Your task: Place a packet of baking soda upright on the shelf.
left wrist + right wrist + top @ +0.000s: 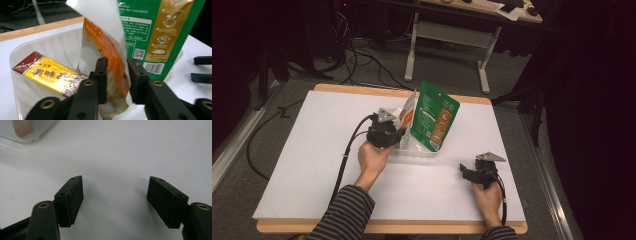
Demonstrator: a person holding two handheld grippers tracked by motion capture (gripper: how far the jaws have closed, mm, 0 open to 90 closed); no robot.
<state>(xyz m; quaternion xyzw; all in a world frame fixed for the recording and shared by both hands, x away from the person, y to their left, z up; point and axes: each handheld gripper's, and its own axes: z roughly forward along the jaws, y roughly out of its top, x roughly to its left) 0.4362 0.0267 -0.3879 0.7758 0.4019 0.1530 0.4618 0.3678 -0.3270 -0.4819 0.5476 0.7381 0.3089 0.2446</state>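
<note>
High view: left gripper (398, 133) at the clear tub (419, 151) mid-table, orange-white pouch (408, 114) and green pouch (434, 116) standing in it. Right gripper (468, 172) parked near the right edge.

Left gripper view: jaws slightly parted around the orange-white pouch's edge, not squeezing.

Right gripper view: jaws wide over bare table.

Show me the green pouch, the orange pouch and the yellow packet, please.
green pouch (435, 116): high view, middle of its printed back.
orange pouch (113, 53): left gripper view, its orange strip above the tool.
yellow packet (50, 72): left gripper view, its yellow label.
</note>
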